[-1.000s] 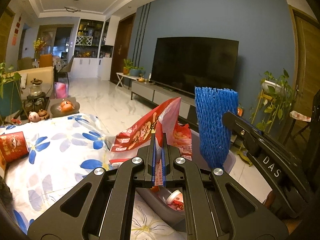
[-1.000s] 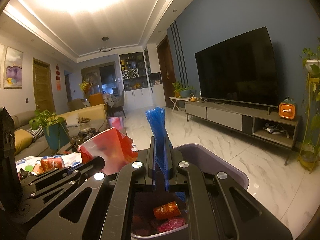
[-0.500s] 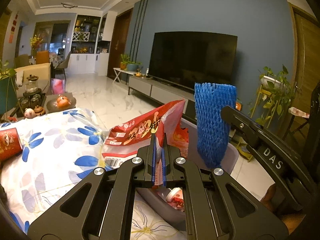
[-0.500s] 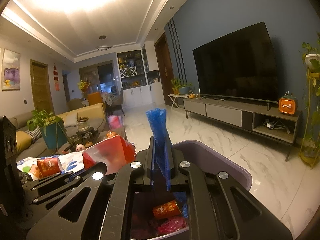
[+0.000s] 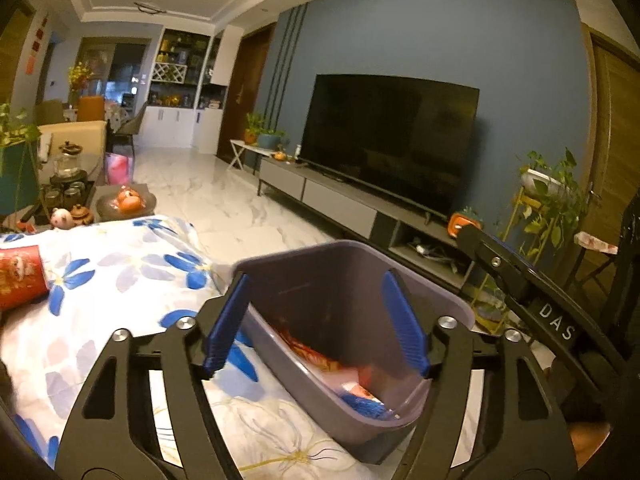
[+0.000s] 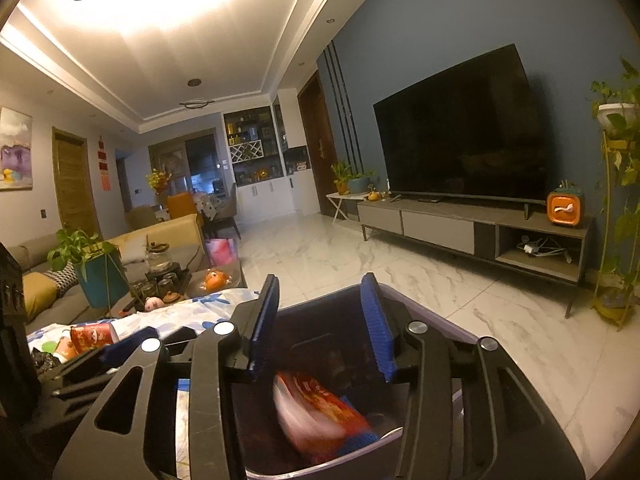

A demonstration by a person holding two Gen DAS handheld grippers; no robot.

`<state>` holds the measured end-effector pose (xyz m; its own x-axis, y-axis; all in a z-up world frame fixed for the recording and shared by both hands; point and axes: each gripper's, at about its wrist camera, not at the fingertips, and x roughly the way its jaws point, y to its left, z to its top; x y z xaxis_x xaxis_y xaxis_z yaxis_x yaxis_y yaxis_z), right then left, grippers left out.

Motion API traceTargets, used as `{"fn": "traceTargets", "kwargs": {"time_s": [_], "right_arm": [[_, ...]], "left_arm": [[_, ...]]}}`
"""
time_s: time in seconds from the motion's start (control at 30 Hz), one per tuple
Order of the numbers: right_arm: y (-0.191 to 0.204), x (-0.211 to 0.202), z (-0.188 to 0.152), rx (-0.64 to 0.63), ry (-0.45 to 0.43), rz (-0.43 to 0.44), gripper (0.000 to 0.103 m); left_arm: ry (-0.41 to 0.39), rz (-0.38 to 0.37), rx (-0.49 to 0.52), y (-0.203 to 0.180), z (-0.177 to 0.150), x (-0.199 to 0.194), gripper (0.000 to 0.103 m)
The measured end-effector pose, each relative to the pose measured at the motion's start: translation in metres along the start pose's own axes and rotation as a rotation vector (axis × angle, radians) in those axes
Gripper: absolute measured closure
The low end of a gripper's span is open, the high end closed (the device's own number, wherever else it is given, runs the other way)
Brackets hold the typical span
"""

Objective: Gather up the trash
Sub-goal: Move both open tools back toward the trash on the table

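Grey bin holds red wrapper — each hand-held gripper, left and right, gapes wide.

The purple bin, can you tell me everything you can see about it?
The bin is a greyish-purple plastic tub with smooth walls, a rounded rim and no lid. It stands upright at the edge of the flowered tablecloth, though what it rests on is hidden. Inside lie a red snack bag and a blue foam net, with darker bits too dim to name. The left gripper and right gripper hang open just above it, touching nothing.
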<state>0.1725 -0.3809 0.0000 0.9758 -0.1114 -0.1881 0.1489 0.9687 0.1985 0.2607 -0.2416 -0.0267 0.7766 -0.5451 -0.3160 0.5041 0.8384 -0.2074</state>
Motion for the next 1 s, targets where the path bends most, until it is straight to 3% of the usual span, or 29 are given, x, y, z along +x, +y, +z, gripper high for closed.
{"fn": "traceTargets", "kwargs": {"time_s": [0.07,0.3,0.43,0.73,1.0], "right_arm": [[0.002,-0.005,0.0,-0.009,-0.008,-0.011,0.056],[0.01,-0.023,-0.003,-0.028,-0.027,-0.053,0.036],[0.02,-0.038,-0.012,-0.037,-0.03,-0.052,0.03],[0.049,-0.066,-0.024,-0.044,-0.008,-0.018,0.03],[0.097,-0.081,-0.034,-0.073,0.021,0.07,0.03]], "left_arm": [[-0.012,0.028,-0.003,0.002,0.0,-0.007,0.029],[-0.044,0.161,-0.003,0.011,-0.003,-0.048,0.019],[-0.058,0.22,-0.002,0.016,-0.007,-0.07,0.015],[-0.064,0.331,-0.015,0.042,-0.019,-0.124,0.014],[-0.078,0.503,-0.052,0.094,-0.039,-0.184,0.014]]}}
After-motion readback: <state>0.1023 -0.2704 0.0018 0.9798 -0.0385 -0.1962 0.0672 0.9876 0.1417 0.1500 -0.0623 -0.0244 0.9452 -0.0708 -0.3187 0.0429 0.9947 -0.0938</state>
